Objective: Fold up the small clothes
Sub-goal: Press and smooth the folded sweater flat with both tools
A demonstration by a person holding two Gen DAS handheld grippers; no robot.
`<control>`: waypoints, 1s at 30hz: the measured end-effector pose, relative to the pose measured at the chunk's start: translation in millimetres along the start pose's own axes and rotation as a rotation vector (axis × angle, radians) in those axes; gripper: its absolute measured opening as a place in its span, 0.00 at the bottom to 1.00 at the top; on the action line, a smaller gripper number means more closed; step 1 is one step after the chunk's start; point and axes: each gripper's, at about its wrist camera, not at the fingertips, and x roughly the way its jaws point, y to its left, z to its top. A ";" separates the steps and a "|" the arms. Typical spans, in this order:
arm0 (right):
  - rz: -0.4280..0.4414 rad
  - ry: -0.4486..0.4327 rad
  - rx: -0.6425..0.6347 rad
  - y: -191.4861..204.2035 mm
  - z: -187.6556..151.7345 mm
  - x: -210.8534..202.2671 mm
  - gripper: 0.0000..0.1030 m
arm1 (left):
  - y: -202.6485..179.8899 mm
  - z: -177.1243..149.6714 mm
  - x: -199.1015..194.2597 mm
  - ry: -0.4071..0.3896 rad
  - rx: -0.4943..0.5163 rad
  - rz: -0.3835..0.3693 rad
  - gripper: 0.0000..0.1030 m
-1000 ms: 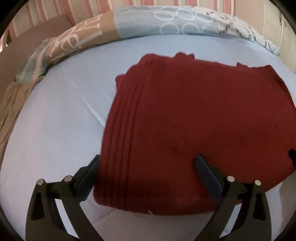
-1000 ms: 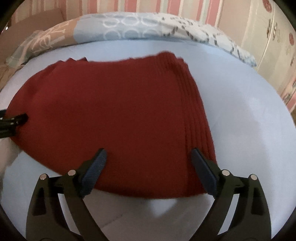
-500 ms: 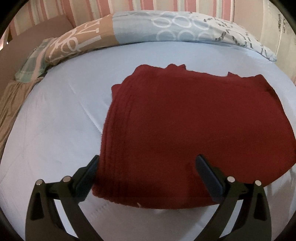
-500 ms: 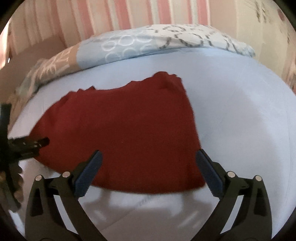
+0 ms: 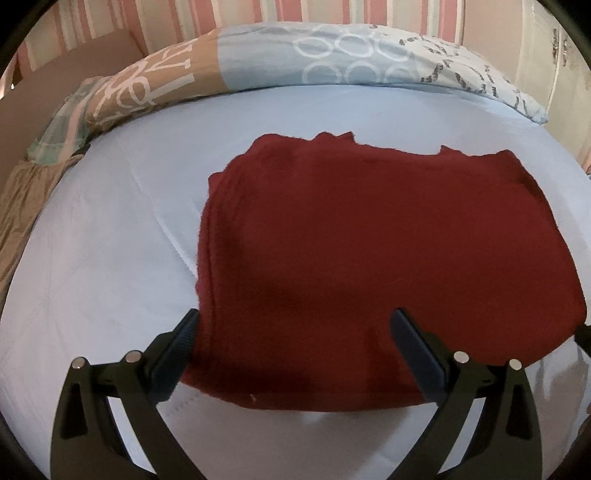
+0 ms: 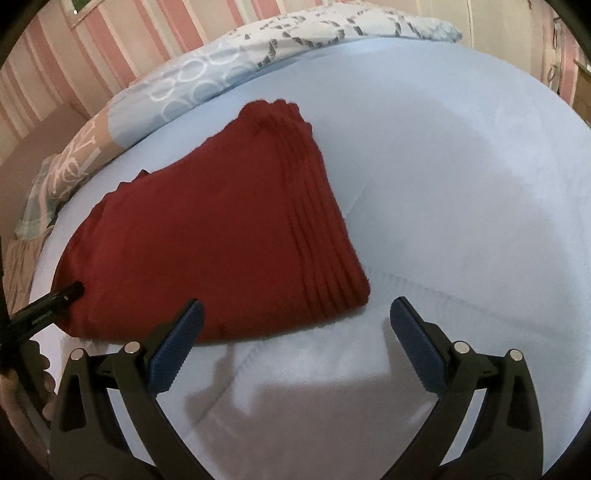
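**Q:** Pale blue bedsheet (image 5: 110, 258) fills most of both views, yes? What else is around it?

**Me:** Yes. At the far edge of the bed lies a patterned pillow (image 5: 332, 62), light blue and tan with white rings. Behind it the wall (image 5: 258, 14) is striped pink and cream.

**Q:** Where is the garment?

**Me:** One dark red knitted garment (image 5: 369, 240) lies folded flat on the sheet in a rough rectangle. It has ribbed lines down each short side. Its far edge is uneven, with layers showing.

**Q:** How is your left tool?

**Me:** My left tool (image 5: 295, 343) hangs over the near edge of the garment, tilted down. Its jaws stand wide apart and hold nothing. The red cloth shows between them, but the pads do not press on it.

**Q:** And the right one?

**Me:** My right tool (image 6: 295, 332) is also spread wide and empty; its jaws have just been opening. Between them is mostly bare sheet, beside the garment's near right corner. From this view, my left tool's dark tip shows at the garment's left edge.
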 end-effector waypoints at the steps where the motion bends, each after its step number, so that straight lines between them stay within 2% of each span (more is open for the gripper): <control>1: 0.004 0.009 0.008 -1.3 -0.8 1.5 0.95 | -2.0 -0.5 -0.4 -0.002 0.005 0.000 0.98; 10: 0.050 0.036 0.058 -12.7 -0.2 2.2 0.92 | -13.8 -0.5 -4.5 -0.007 0.028 -0.014 0.98; 14: 0.092 0.060 0.092 -17.5 -0.7 2.7 0.87 | 0.1 0.4 -16.2 -0.002 -0.004 -0.030 0.98; 21: 0.156 0.059 0.140 -21.1 -0.6 -2.4 0.87 | 32.6 -3.7 -36.8 -0.006 -0.048 0.017 0.98; 25: 0.154 0.070 0.154 -21.7 0.3 5.0 0.87 | 0.5 -1.4 -33.5 -0.006 -0.013 -0.041 0.98; 28: 0.160 0.057 0.163 -22.7 5.0 12.0 0.87 | -32.9 -5.0 -17.3 -0.011 0.039 -0.015 0.98; 30: 0.158 0.057 0.151 -21.0 8.5 17.1 0.87 | -46.2 -6.5 -4.1 0.021 0.050 -0.034 0.98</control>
